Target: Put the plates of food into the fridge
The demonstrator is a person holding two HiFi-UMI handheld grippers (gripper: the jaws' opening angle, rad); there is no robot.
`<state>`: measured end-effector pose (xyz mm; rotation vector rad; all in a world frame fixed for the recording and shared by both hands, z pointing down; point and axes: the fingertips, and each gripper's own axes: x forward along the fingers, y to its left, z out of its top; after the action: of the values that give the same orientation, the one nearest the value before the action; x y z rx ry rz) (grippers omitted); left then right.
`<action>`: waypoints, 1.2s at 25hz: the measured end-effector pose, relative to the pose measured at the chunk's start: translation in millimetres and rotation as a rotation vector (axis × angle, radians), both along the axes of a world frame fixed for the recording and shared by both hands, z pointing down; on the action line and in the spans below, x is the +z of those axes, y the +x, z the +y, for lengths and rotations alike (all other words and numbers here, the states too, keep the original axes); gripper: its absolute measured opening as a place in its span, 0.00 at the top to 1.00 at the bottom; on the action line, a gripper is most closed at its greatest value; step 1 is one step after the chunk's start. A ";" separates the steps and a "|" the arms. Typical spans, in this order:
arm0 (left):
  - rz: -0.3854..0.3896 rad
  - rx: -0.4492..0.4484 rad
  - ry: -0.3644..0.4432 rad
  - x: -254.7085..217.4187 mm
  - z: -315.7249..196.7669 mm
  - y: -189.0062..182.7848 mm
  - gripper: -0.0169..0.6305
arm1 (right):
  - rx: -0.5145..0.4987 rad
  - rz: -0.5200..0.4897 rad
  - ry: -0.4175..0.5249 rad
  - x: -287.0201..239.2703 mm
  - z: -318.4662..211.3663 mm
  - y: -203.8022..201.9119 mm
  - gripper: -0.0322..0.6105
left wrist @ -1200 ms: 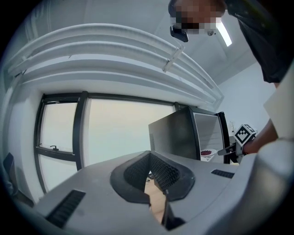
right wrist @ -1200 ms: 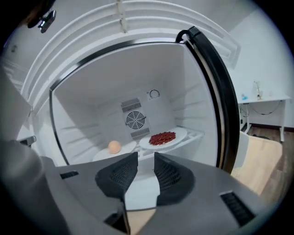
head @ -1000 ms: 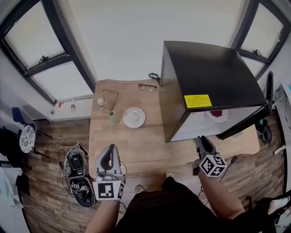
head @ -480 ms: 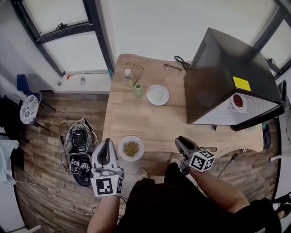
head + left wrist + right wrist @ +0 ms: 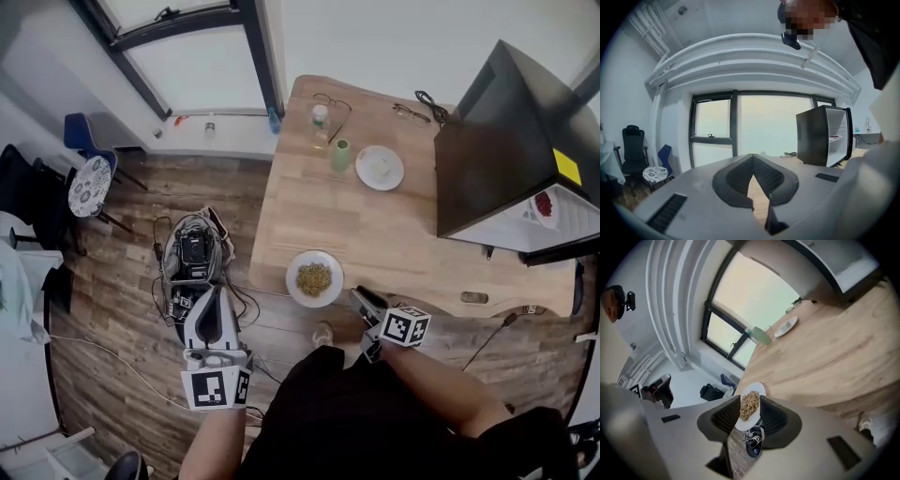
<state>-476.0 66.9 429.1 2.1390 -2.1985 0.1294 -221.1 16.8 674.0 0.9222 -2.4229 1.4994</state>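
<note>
A white plate of greenish-brown food (image 5: 314,278) sits at the front edge of the wooden table (image 5: 403,234). My right gripper (image 5: 357,295) is just right of it, tips pointing at its rim, jaws open and apart from it. In the right gripper view the same plate (image 5: 750,404) shows through the gap of the right gripper (image 5: 749,401). A second plate (image 5: 379,167) lies farther back. The black fridge (image 5: 511,141) stands open at the right with a plate of red food (image 5: 545,208) inside. My left gripper (image 5: 214,292) hangs over the floor, shut and empty, as the left gripper (image 5: 753,161) tips meet.
A green cup (image 5: 340,155), a small bottle (image 5: 320,116) and two pairs of glasses (image 5: 333,101) stand at the table's back. On the wooden floor lie an open bag of gear (image 5: 192,258) and cables. A chair (image 5: 89,183) is at the left.
The view has swung left, so table and fridge sit farther right. The right gripper has come away from the fridge to the near plate. The left gripper has passed off the table over the floor.
</note>
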 end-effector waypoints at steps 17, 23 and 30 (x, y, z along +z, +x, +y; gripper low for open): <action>-0.050 -0.042 -0.055 5.4 20.8 -29.5 0.97 | 0.050 -0.157 -0.383 60.9 20.2 -57.5 0.81; -0.051 -0.014 -0.045 1.9 11.2 -20.0 0.97 | 0.057 -0.252 -0.356 34.6 14.1 -54.6 0.89; -0.049 0.067 -0.007 -10.7 -13.5 14.0 0.97 | 0.122 -0.336 -0.292 -1.8 -0.9 -18.3 0.89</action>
<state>-462.0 53.4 418.4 2.2298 -2.1499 0.1955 -239.4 16.0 672.2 0.8238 -2.2922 2.1357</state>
